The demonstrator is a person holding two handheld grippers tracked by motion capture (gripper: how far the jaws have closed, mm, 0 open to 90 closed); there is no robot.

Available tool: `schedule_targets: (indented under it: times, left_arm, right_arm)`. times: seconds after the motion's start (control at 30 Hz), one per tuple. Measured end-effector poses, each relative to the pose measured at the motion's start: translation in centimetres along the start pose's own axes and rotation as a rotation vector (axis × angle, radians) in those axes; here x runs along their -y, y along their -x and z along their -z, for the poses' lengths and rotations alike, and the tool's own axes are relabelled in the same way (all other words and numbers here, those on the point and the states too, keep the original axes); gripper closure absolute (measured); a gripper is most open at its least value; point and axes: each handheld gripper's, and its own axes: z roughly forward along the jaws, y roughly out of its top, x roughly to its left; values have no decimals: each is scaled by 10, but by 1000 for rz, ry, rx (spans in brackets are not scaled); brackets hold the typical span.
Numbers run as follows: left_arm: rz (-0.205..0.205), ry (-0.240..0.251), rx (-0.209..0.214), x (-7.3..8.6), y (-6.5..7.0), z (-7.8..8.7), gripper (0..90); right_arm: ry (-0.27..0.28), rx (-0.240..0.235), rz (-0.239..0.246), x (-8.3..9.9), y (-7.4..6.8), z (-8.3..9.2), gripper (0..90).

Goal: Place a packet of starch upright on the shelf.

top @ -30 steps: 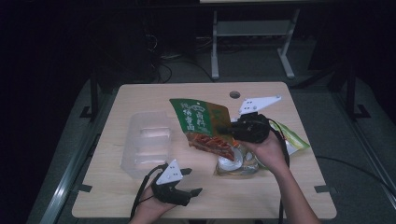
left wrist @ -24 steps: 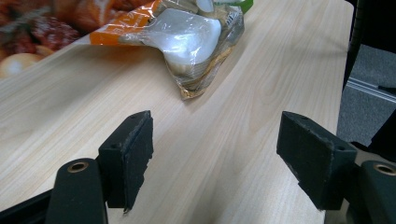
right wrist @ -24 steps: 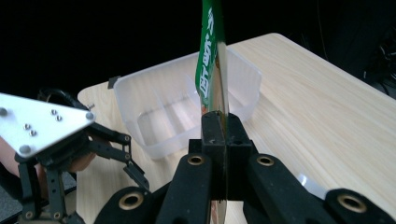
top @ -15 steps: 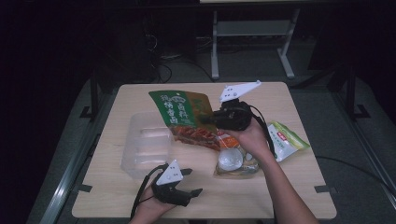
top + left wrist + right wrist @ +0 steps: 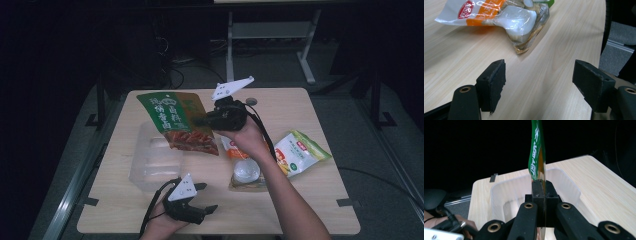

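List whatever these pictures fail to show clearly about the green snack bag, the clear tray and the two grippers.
- Green snack bag: in the right gripper view it stands edge-on, so its print is unreadable; in the high view the lettering is too small.
- Clear tray: the bag covers its far end in the high view; the right gripper hides its middle in the right gripper view.
- Left gripper: the bottom edge of the left gripper view cuts off its body.

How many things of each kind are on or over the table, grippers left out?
Snack bags: 3 (green bag, orange-and-white bag, green-and-white bag)
Clear plastic tubs: 1 (tub)
Total: 4
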Motion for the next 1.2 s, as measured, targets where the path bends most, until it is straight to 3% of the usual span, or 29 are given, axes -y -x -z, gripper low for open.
schedule_targets:
  times: [0.17, 0.37, 0.6, 0.87, 1.2]
  left_arm:
    - [8, 2, -17, 2, -1, 6, 259]
    - [-10, -2, -15, 5, -2, 7, 258]
    - [-31, 0, -10, 5, 1, 4, 258]
    - [-29, -17, -8, 8, -3, 1, 257]
    - [-32, -16, -5, 8, -5, 3, 255]
  right_arm:
    - [13, -23, 4, -8, 0, -13, 898]
    - [21, -54, -1, -12, 2, -34, 899]
    - [8, -46, 10, -22, 8, -52, 899]
    - [12, -22, -2, -34, 26, -76, 899]
    - [39, -5, -49, -31, 46, -110, 899]
